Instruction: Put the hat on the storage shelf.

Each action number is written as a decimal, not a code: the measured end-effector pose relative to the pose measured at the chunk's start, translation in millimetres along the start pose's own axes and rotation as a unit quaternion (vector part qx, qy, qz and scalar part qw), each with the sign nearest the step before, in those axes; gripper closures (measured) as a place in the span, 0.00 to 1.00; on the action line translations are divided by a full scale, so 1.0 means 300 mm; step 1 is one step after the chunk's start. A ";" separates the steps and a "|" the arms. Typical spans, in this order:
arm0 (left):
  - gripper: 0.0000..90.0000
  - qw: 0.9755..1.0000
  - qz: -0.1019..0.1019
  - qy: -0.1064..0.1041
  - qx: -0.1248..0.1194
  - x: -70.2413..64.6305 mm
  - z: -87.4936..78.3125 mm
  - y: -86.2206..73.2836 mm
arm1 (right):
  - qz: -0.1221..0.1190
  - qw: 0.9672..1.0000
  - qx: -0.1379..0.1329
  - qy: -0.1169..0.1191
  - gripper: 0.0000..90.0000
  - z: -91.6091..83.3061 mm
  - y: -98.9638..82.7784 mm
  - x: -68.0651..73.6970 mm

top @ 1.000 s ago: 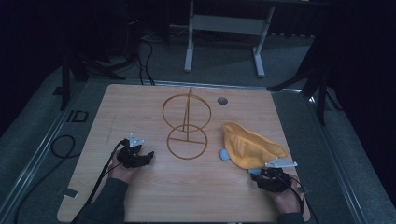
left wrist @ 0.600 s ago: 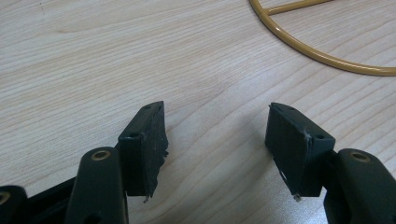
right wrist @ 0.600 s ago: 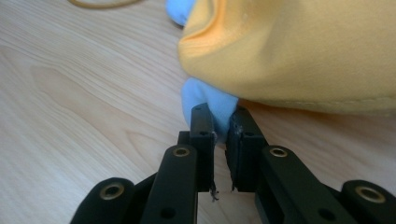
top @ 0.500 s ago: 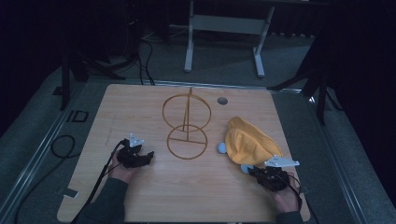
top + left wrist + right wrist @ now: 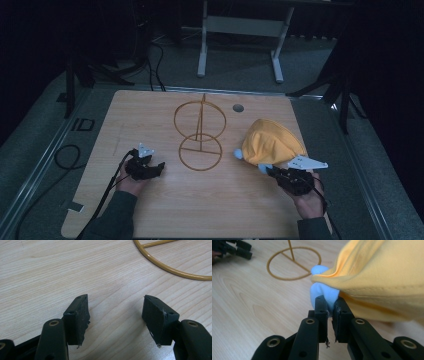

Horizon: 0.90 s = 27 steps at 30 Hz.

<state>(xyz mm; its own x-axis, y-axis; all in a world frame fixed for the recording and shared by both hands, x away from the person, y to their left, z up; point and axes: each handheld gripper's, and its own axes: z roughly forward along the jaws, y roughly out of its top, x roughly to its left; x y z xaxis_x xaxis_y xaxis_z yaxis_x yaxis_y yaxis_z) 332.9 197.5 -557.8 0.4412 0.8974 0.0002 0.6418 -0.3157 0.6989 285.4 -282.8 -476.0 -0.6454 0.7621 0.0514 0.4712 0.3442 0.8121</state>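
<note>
Bare wood runs along the table's (image 5: 165,210) lower edge, between the left gripper (image 5: 150,170) and right gripper (image 5: 272,171), and across the upper left. The wire stand (image 5: 200,132) blocks the middle (its ring and post rise upright). The yellow cloth (image 5: 270,142) fills centre right, touching the right gripper.

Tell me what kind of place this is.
Probably a lab or studio set up for recording handling work: a lone wooden table on grey carpet, dark drapes around it, cables trailing on the floor, and a person holding a gripper in each hand.
</note>
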 end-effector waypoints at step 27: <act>0.43 1.000 0.000 0.000 -0.001 0.000 0.000 0.000 | 0.045 0.994 -0.095 0.033 0.91 -0.116 0.101 -0.019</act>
<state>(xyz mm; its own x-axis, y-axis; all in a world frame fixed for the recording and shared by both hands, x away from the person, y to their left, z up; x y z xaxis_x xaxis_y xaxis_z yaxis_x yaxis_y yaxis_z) 333.0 197.5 -557.9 0.4413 0.8974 0.0006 0.6409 -0.3157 0.6997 282.4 -295.9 -431.6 -0.6470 0.7451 0.1619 0.4103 0.1612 0.8976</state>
